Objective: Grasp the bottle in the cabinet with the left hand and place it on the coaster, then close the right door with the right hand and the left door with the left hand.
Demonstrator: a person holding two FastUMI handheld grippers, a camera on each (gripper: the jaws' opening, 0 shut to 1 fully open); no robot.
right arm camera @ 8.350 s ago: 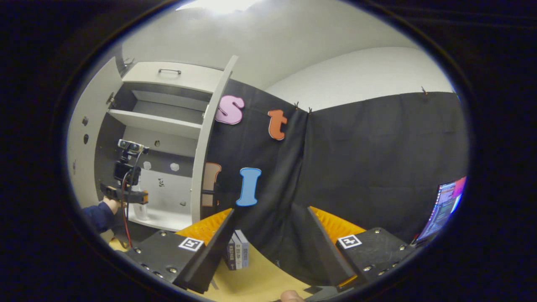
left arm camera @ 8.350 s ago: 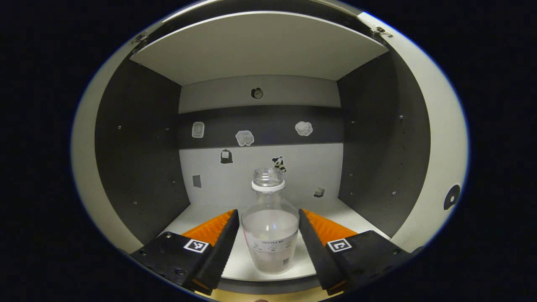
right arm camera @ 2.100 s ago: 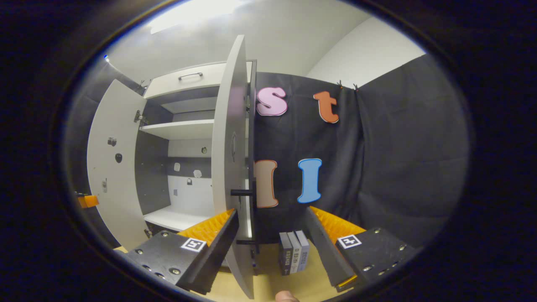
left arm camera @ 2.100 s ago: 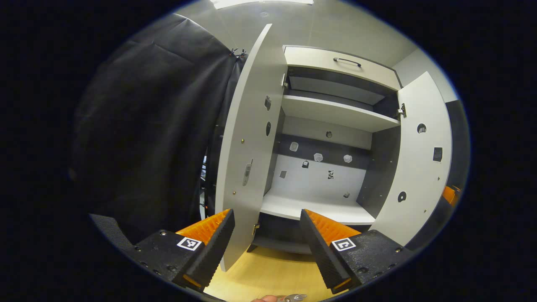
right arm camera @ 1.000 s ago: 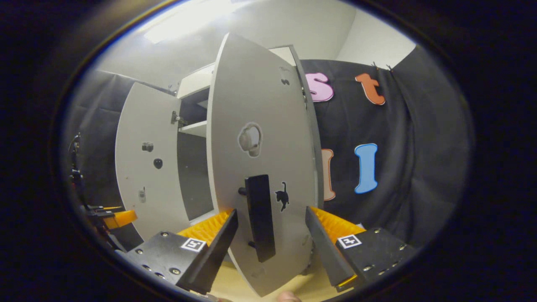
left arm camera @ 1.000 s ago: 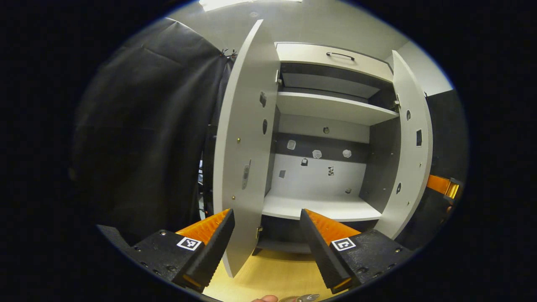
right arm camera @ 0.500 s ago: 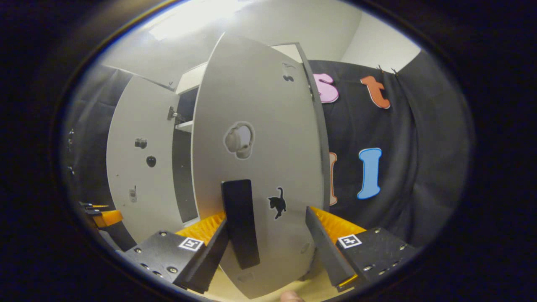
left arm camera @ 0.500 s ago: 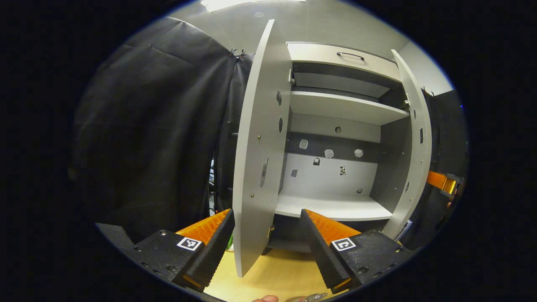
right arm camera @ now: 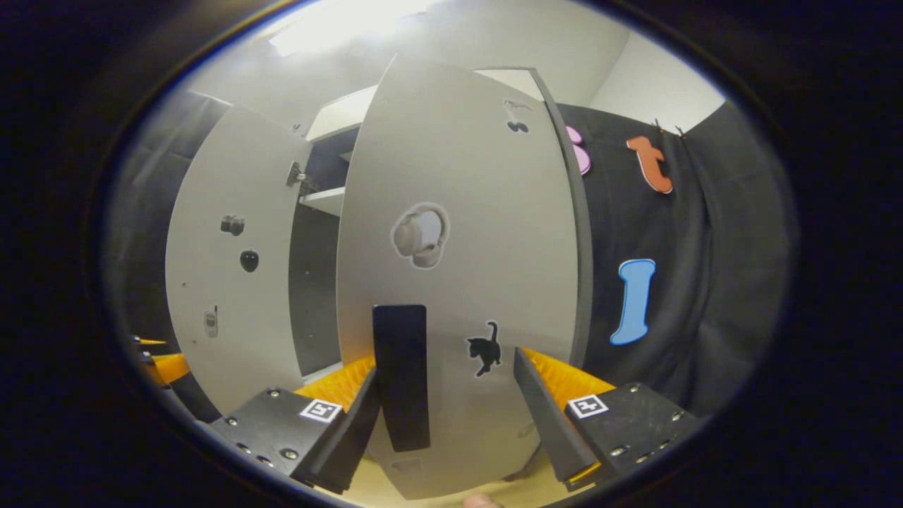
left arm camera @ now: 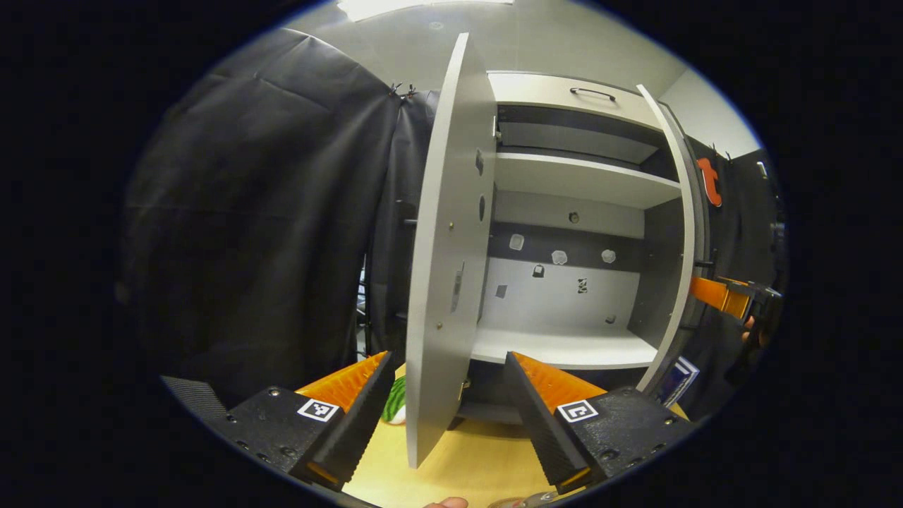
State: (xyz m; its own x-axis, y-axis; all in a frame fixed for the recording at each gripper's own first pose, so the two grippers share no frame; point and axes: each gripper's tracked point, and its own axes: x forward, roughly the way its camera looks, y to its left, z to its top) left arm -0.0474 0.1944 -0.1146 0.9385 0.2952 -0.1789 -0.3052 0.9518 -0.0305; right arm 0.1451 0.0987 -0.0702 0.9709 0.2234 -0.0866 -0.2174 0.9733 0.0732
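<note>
The right gripper point(right arm camera: 444, 409) stood with fingers spread against the pale grey right cabinet door point(right arm camera: 458, 233), its flat black handle point(right arm camera: 401, 374) just beside the left finger — the door half-swung. The left gripper point(left arm camera: 448, 409) hung unclenched, straddling the edge of the open grey left door point(left arm camera: 444, 268).

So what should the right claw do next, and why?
Probably keep pushing the right door toward the cabinet. The door is only partway shut, a gap beside it shows the shelf, and the open right claw sits against the door by its black handle.
</note>
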